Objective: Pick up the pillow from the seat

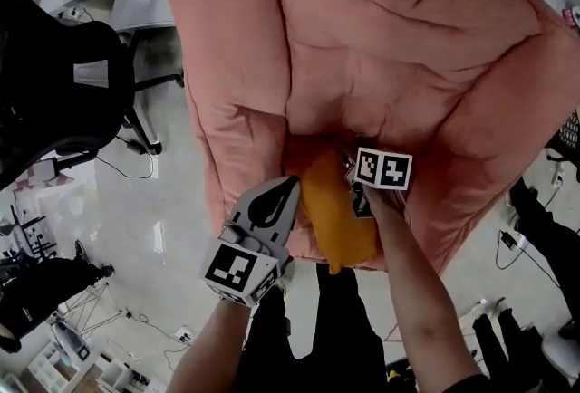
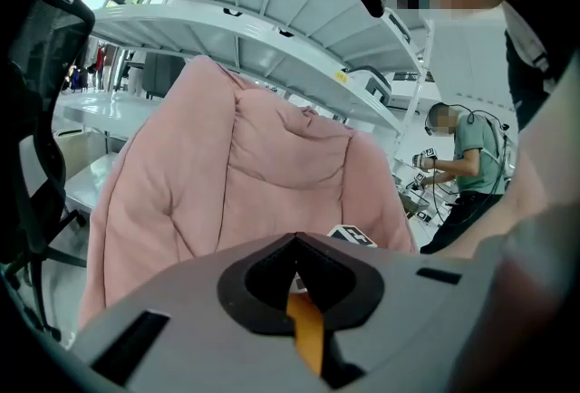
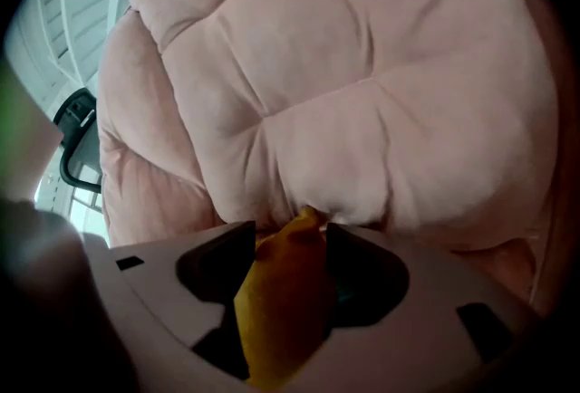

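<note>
An orange pillow [image 1: 340, 219] lies on the front of a pink padded chair's [image 1: 381, 47] seat. My right gripper [image 1: 352, 172] is at the pillow's far right corner. In the right gripper view its jaws stand wide [image 3: 290, 228], with the pillow's corner [image 3: 276, 310] between them, and I see no squeeze on the fabric. My left gripper [image 1: 292, 185] points at the pillow's left edge, its tips meeting [image 2: 294, 239]. A thin orange strip [image 2: 306, 332] shows in the slit between its jaws. Whether fabric is pinched there I cannot tell.
A black office chair [image 1: 54, 83] stands to the left on the pale floor, with cables near it. My own dark-trousered legs [image 1: 317, 328] are just in front of the seat. White racks [image 2: 254, 2] and a person in a green shirt [image 2: 467, 156] are behind the pink chair [image 2: 263, 174].
</note>
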### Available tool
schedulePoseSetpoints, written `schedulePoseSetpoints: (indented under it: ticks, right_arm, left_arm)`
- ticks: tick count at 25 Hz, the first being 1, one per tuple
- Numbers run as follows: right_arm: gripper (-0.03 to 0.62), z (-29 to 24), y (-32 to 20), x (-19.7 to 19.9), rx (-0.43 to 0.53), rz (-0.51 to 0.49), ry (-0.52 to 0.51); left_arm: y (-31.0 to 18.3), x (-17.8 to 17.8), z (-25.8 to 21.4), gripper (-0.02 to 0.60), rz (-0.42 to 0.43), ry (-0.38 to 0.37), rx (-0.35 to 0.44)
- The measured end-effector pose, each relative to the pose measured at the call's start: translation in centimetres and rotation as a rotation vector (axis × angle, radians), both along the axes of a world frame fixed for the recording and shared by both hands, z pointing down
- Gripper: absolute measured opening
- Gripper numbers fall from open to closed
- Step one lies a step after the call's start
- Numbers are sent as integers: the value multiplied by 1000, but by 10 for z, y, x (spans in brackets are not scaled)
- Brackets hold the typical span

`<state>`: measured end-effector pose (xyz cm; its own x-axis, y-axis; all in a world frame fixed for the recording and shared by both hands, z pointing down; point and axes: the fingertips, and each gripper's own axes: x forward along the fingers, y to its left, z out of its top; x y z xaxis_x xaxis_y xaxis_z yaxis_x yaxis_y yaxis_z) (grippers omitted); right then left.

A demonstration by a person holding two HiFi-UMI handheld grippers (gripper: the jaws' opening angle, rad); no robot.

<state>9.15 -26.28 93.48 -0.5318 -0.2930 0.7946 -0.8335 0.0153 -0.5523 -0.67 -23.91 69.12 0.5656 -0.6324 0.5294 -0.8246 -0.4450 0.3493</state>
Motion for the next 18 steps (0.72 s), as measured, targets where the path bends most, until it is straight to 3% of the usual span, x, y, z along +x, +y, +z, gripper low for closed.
schedulePoseSetpoints:
  ticks: [4,7,12,18]
  right_arm:
    - [222,19,2,-1,-94,24,-13]
    - [172,24,6,-4,-120,-26,1]
    - [69,19,11,-9,-77,-129,50]
    - [40,-7,16,-12,1,-157,57]
  left_arm:
    - [0,-2,0,6,-4,-4,-1]
    - [2,-6,0,6,-11,-6,-2]
    - [4,-11,-2,6,-28,-4,2]
    - [10,-19,-10,6,-31,0,9]
